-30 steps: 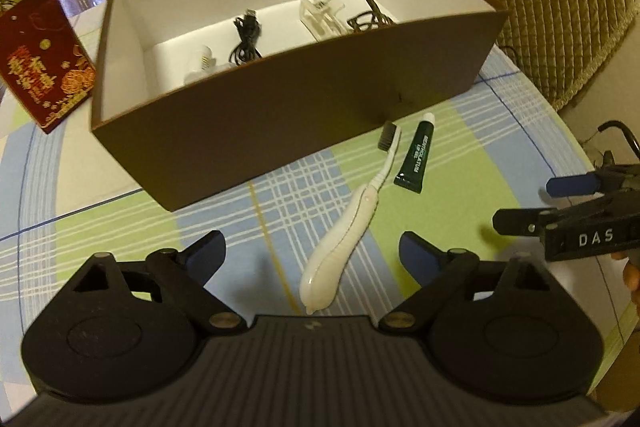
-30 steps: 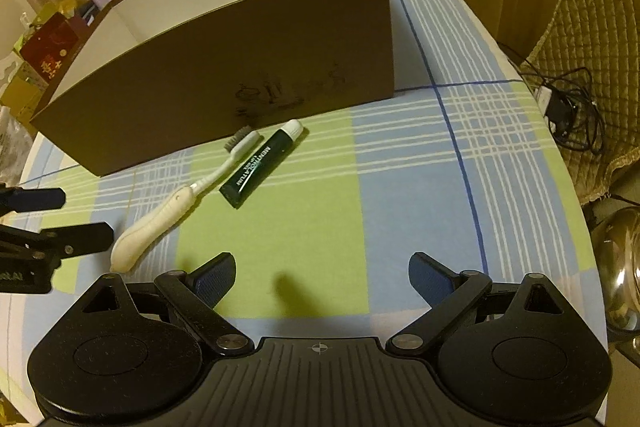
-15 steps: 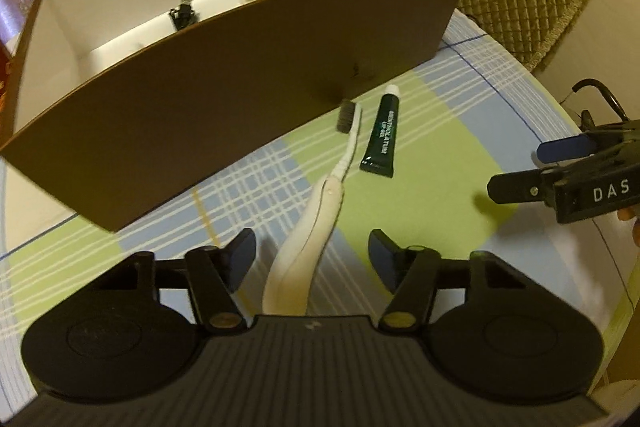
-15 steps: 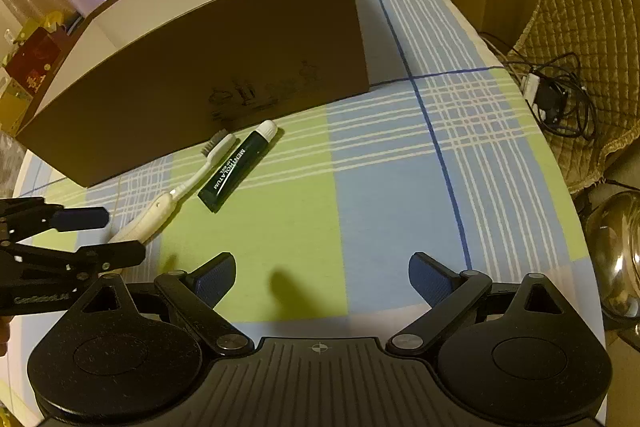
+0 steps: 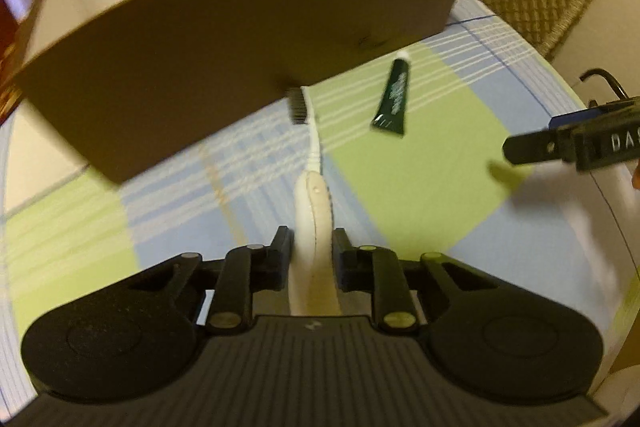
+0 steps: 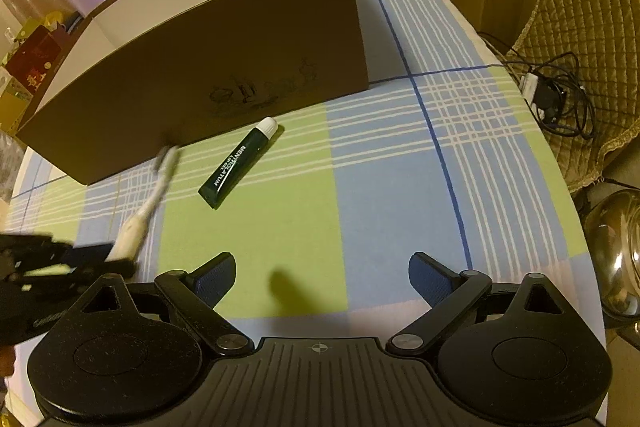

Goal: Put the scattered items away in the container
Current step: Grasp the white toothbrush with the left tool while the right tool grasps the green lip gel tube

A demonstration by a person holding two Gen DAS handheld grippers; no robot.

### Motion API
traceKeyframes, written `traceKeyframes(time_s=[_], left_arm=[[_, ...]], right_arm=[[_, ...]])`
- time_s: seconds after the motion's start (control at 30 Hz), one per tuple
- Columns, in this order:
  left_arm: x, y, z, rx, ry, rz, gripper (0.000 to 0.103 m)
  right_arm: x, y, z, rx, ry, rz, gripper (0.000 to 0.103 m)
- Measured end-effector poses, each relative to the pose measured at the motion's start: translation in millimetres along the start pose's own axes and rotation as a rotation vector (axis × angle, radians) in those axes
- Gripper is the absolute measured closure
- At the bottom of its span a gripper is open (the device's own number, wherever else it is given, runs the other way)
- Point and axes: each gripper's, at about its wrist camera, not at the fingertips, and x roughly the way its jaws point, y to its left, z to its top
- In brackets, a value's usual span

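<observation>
My left gripper [image 5: 312, 247] is shut on the handle of a white electric toothbrush [image 5: 314, 195], whose dark bristle head points at the front wall of the brown box [image 5: 240, 39]. From the right wrist view the same toothbrush [image 6: 154, 195] slants up from the left gripper [image 6: 92, 259] toward the box [image 6: 200, 75]. A dark green tube with a white cap [image 6: 236, 165] lies on the cloth just right of the toothbrush; it also shows in the left wrist view as the green tube [image 5: 394, 99]. My right gripper [image 6: 320, 277] hangs open over the cloth, nothing between its fingers, and appears as the right gripper [image 5: 560, 143] at the right edge.
A checked green, blue and white tablecloth [image 6: 400, 163] covers the table. A quilted chair [image 6: 592, 7] with tangled cables [image 6: 552, 95] stands off the table's right edge, and a metal pot [image 6: 616, 251] sits lower right. Red gift bags [image 6: 34, 63] stand left of the box.
My left gripper moved forward over the toothbrush handle and its fingers went from open to shut on it. The toothbrush head has swung left, away from the tube. The right gripper stays open.
</observation>
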Motion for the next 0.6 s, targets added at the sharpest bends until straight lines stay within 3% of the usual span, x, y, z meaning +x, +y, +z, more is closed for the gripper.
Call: traceKeyframes(time_s=[0.3, 0.47, 0.6], left_arm=[[-28.7, 44.3, -50.2, -0.275, 0.039, 0.17, 0.085], [-30.3, 59.2, -49.5, -0.354, 0.038, 0.198, 0.085], [-30.8, 63.1, -46.5, -0.392, 0.027, 0.207, 0.083]], right_arm=[[7.1, 14.1, 5.0, -0.045, -0.014, 0.029, 0.005], [19.9, 32.5, 21.9, -0.098, -0.068, 0.045, 0.005], [30.2, 46.3, 35.7, -0.089, -0.141, 0.0, 0.005]])
